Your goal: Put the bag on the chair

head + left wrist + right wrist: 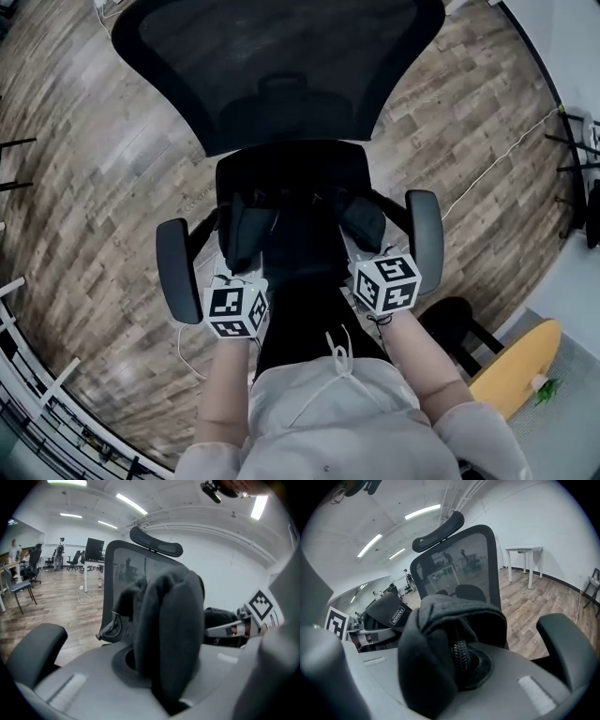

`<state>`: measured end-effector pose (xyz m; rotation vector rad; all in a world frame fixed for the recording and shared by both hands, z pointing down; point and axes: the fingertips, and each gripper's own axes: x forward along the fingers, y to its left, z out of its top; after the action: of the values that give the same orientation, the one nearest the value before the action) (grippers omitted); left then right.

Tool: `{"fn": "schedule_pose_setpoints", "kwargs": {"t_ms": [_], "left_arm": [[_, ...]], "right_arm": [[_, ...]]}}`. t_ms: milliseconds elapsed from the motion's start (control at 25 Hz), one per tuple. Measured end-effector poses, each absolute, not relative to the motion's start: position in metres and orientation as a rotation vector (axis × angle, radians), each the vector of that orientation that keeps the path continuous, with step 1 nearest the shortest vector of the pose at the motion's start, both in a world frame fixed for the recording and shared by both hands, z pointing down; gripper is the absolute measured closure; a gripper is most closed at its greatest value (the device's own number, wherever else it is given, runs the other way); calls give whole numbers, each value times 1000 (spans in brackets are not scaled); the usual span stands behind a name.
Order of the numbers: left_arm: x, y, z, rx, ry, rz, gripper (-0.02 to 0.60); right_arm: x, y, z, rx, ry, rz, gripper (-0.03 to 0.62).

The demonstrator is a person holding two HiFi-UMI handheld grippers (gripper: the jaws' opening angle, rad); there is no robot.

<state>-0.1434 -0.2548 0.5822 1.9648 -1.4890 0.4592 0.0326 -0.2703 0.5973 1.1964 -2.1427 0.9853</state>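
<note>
The bag (305,239) hangs over the chair (281,66), low above the seat (291,169) and between the two armrests. It is black on black, so I cannot tell whether it touches the seat yet. The left hand-held gripper (159,667) is clamped narrow on a thick padded strap, and the right hand-held gripper (454,667) is pinched on a fold of dark padded fabric.

The likely trouble is a lopsided release. If one strap slips out first, the bag would swing and could catch the right armrest (427,225) or slump off the front edge. A push on landing might also roll the chair away.

Its long axis seems to run across the seat, armrest to armrest, with the straps uppermost and the body hanging below – though the dark mass hides its exact outline
</note>
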Motion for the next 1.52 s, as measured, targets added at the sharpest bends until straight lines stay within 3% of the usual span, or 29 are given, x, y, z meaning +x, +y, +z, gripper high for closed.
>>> {"fn": "schedule_pose_setpoints", "kwargs": {"t_ms": [640, 1520], "left_arm": [[-148, -255, 701, 1819, -1397, 546, 560], [-159, -226, 785, 1657, -1426, 682, 547]], "right_arm": [[37, -269, 703, 1144, -2026, 1021, 566], [43, -250, 781, 1109, -1864, 962, 531]]}}
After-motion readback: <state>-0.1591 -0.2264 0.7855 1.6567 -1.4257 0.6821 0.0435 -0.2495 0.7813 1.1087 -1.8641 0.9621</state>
